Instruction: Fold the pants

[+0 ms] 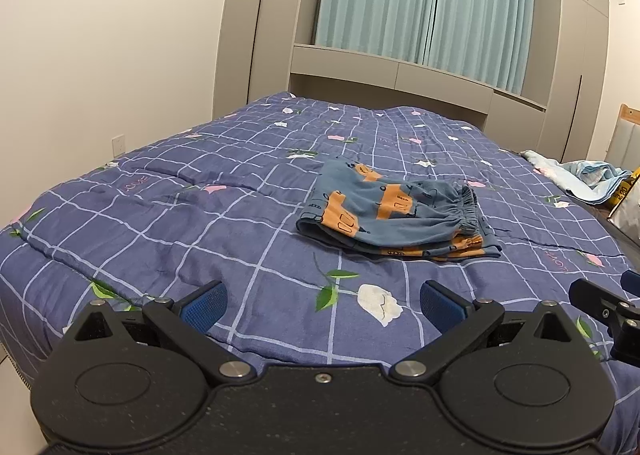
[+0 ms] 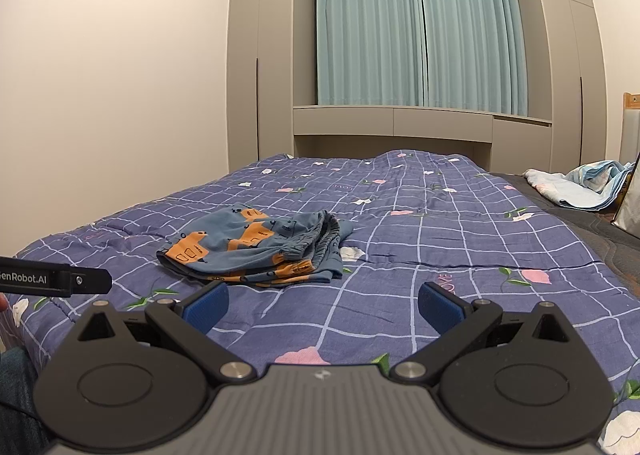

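Blue pants with orange vehicle prints lie folded into a compact stack on the bed, elastic waistband toward the right. The same pants show left of centre in the right wrist view. My left gripper hovers open over the quilt, short of the pants, nothing between its blue pads. My right gripper is open too, nearer than the pants and to their right. Part of the right gripper shows at the left wrist view's right edge, and the left gripper's side at the right wrist view's left edge.
A blue checked quilt with flower prints covers the bed. A crumpled light blue blanket lies at the far right edge. Grey wardrobes and teal curtains stand behind the bed. A person's leg shows at lower left.
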The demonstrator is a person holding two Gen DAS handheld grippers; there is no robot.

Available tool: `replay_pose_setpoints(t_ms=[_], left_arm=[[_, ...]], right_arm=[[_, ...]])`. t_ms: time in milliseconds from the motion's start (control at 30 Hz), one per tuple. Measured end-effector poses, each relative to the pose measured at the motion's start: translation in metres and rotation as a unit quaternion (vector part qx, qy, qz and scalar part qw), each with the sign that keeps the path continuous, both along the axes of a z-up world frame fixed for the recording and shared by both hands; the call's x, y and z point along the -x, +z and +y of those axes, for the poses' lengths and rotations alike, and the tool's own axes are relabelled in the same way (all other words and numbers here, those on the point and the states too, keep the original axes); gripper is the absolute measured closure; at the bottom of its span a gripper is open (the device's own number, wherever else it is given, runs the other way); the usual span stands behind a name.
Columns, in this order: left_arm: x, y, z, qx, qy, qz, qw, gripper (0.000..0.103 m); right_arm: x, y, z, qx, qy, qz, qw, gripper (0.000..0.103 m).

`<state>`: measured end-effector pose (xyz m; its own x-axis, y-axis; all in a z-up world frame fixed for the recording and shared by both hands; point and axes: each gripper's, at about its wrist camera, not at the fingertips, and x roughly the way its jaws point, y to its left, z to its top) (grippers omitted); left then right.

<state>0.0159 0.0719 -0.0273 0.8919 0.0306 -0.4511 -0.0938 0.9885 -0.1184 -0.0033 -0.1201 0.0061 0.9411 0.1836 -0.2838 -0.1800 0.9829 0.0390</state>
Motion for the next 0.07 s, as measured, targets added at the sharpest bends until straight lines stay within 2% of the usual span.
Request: replay_pose_setpoints(t_ms=[67], left_arm=[[-0.0002, -0.0001, 0.0000, -0.001, 0.001, 0.001, 1.0000, 0.001]], right_arm=[[0.0001, -0.0002, 0.0000, 0.000, 0.000, 0.001, 1.000, 0.000]])
